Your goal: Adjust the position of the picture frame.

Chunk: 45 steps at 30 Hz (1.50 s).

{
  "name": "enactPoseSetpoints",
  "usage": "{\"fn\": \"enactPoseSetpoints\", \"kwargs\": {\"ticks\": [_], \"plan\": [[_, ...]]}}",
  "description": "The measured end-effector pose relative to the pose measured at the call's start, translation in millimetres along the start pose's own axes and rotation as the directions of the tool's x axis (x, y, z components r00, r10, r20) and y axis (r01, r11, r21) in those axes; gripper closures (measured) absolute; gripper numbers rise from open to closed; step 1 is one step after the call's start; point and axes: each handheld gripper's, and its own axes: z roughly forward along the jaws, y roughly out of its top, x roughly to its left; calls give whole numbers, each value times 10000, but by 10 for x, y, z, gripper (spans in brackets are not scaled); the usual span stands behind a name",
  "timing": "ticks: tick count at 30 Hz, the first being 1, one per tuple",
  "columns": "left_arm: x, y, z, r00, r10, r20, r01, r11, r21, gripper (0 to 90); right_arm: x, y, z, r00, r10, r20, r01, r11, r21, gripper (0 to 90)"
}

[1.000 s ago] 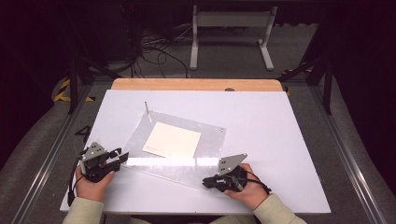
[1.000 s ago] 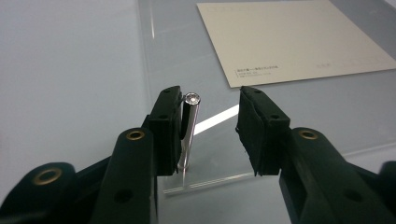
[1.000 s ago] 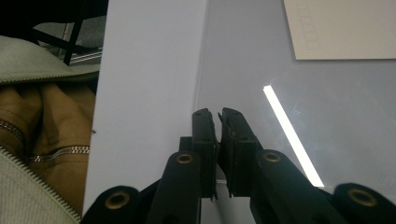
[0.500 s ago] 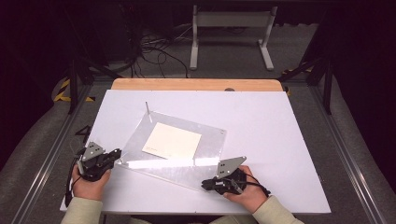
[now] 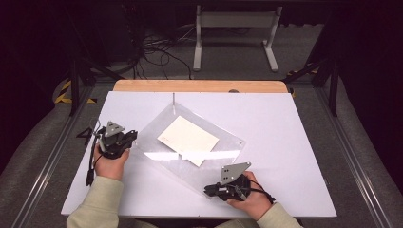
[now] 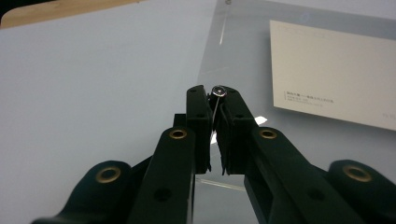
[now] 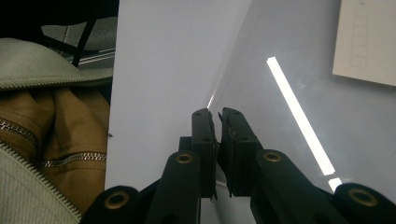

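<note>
A clear plastic sheet (image 5: 223, 152) lies skewed on the white table (image 5: 290, 118), with a cream card (image 5: 187, 140) at its middle. A thin metal pin (image 5: 174, 99) stands at its far corner. My left gripper (image 5: 132, 137) pinches the sheet's left corner; its jaws have just been closing on it. In the left gripper view that gripper (image 6: 214, 100) grips the sheet (image 6: 243, 51) edge, a small round silver stud (image 6: 217, 91) sits at its tips, and the card (image 6: 327, 70) lies to the right. My right gripper (image 5: 209, 191) is shut on the near corner, and the right gripper view (image 7: 216, 116) shows it clamped on the sheet (image 7: 289, 56) edge.
A wooden strip (image 5: 199, 86) runs along the table's far edge. Beyond it, a white stand (image 5: 233, 33) and loose cables (image 5: 157, 52) are on the floor. A light jacket sleeve (image 7: 37, 65) is close beside my right gripper. Bare table surface lies to the right of the sheet.
My left gripper has closed on the sheet's left corner and moved away from the person and to the right, swinging the sheet clockwise. The right gripper has kept still.
</note>
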Motion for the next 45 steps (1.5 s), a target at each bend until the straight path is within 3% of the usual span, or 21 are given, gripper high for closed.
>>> {"fn": "enactPoseSetpoints", "kwargs": {"ticks": [6, 9, 13, 15, 16, 19, 20, 26, 29, 31, 34, 35, 36, 38, 42, 44, 45], "plan": [[-91, 203, 346, 9997, 173, 157, -174, 9998, 17, 842, 38, -10, -1, 10000, 42, 70, -42, 10000, -34, 833], [-101, 224, 454, 9994, 93, 342, -89, 9999, -93, 840, 52, -11, 1, 10000, 12, 97, -11, 10000, -39, 833], [-130, 235, 613, 9991, 107, 420, -120, 9994, 319, 845, 65, -16, 3, 9999, 31, 97, -30, 10000, -47, 833], [-88, 213, 615, 9976, -34, 685, 15, 9996, 272, 834, 62, -16, 3, 10000, 41, 46, -41, 10000, -44, 831], [-70, 193, 590, 9954, -257, 921, 236, 9994, 234, 755, 58, -18, 0, 10000, 70, 14, -69, 10000, -56, 822], [-85, 166, 532, 9970, -180, 750, 170, 9998, 140, 554, 47, -18, -18, 10000, 76, -11, -76, 9999, -130, 798], [-95, 138, 492, 9976, -90, 685, 75, 9997, 217, 504, 27, -5, -93, 9998, 182, 83, -178, 9985, -518, 783], [-152, -36, 208, 9969, 216, 750, -219, 9998, 24, 498, -91, -3, -341, 9949, 635, 779, -540, 9914, -1194, 758], [-182, -75, 30, 9917, 308, 1248, -274, 9992, -286, 515, -294, -57, -606, 9718, 1406, 1895, -1078, 9789, -1735, 766], [-206, -101, -47, 9880, 390, 1496, -340, 9988, -355, 546, -387, -95, -717, 9544, 1718, 2440, -1272, 9739, -1882, 830], [-233, -150, -109, 9812, 583, 1838, -548, 9982, -238, 621, -560, -178, -893, 9064, 2340, 3516, -1664, 9630, -2119, 892], [-233, -150, -109, 9812, 583, 1838, -548, 9982, -238, 639, -560, -178, -893, 9064, 2340, 3516, -1664, 9630, -2119, 892], [-249, -179, -130, 9800, 602, 1896, -582, 9982, -159, 657, -669, -222, -957, 8802, 2535, 4013, -1847, 9617, -2024, 894], [-270, -198, -151, 9778, 692, 1979, -697, 9976, -48, 683, -775, -266, -1001, 8536, 2805, 4389, -2143, 9571, -1950, 894], [-304, -216, -185, 9733, 1001, 2064, -1019, 9948, -19, 699, -975, -363, -1042, 8143, 3167, 4865, -2693, 9485, -1667, 895], [-317, -232, -191, 9711, 1073, 2133, -1109, 9938, 49, 699, -1003, -379, -1045, 8104, 3206, 4904, -2764, 9472, -1626, 895], [-321, -240, -190, 9701, 1040, 2194, -1091, 9940, 111, 698, -1043, -404, -1050, 8011, 3280, 5007, -2893, 9445, -1558, 895]]}}
